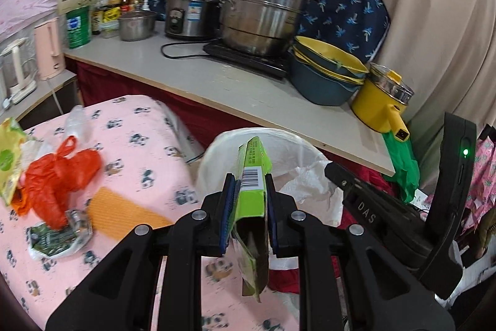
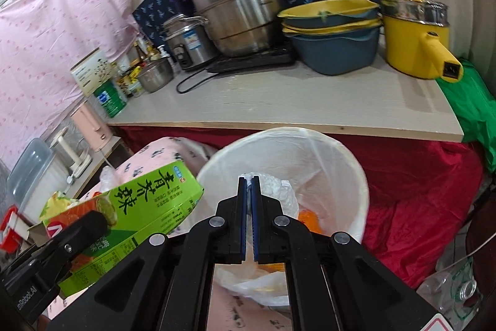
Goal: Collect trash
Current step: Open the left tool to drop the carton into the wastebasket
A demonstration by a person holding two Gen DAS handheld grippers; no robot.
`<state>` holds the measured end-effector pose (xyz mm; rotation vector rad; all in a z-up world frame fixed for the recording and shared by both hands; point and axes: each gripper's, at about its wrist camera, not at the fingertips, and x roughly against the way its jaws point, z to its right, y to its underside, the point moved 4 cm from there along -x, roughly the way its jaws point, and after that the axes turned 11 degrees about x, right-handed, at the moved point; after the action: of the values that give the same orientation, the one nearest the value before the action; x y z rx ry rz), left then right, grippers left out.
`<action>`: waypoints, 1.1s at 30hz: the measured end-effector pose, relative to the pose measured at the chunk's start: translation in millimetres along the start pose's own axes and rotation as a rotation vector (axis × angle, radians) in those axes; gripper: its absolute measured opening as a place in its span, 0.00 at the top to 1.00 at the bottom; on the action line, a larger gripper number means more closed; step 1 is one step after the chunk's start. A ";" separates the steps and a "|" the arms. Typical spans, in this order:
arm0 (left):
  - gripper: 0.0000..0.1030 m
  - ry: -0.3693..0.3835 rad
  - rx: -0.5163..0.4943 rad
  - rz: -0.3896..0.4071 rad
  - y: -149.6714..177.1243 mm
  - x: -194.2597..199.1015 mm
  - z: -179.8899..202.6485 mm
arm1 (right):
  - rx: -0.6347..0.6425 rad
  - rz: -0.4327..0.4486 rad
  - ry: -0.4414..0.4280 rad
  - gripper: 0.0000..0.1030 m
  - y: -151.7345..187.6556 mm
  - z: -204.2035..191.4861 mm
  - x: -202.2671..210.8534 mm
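My left gripper [image 1: 248, 182] is shut on a flattened green drink carton [image 1: 252, 194], held edge-on above the near rim of the white-lined trash bin [image 1: 214, 157]. The carton also shows in the right wrist view [image 2: 139, 207], left of the bin [image 2: 347, 163]. My right gripper [image 2: 249, 180] is shut on a crumpled white tissue [image 2: 276, 191], over the bin's opening. An orange scrap [image 2: 307, 219] lies inside the bin. On the pink panda cloth [image 1: 148, 151] lie a red plastic bag [image 1: 59, 179], a green wrapper [image 1: 52, 238] and a yellow-green packet [image 1: 9, 163].
A counter [image 1: 217, 79] behind the bin holds a steel steamer pot [image 1: 263, 17], rice cooker [image 1: 186, 11], stacked blue-yellow basins [image 1: 328, 73] and a yellow pot [image 1: 384, 101]. An orange mat [image 1: 124, 207] lies on the cloth. A plastic bottle [image 2: 452, 293] lies on the floor at right.
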<state>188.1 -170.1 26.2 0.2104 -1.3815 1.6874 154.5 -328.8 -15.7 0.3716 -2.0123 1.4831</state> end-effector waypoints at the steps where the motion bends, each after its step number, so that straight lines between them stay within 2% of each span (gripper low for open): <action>1: 0.82 0.007 -0.003 -0.007 0.2 -6.0 3.7 | -0.006 -0.004 0.004 0.97 0.4 4.3 -2.0; 10: 0.79 -0.007 -0.015 -0.043 5.0 -50.2 14.6 | -0.048 -0.040 0.011 0.96 10.4 29.5 -23.4; 13: 0.65 -0.017 0.016 -0.033 4.5 -55.2 7.7 | -0.056 -0.044 0.015 0.90 12.6 31.8 -27.7; 17: 0.64 -0.031 0.041 -0.041 4.4 -59.1 -2.6 | -0.060 -0.047 0.011 0.87 14.8 32.4 -30.2; 25: 0.64 -0.095 0.021 -0.013 4.4 -47.1 -14.9 | -0.025 -0.045 -0.002 0.83 12.5 15.3 -23.0; 33: 0.64 -0.152 0.060 0.009 2.6 -22.0 -43.8 | 0.028 -0.027 -0.031 0.76 8.3 -17.1 -6.5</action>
<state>216.1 -144.6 -5.1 0.3733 -1.4451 1.7507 160.1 -310.8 -22.7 0.4342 -2.0051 1.4987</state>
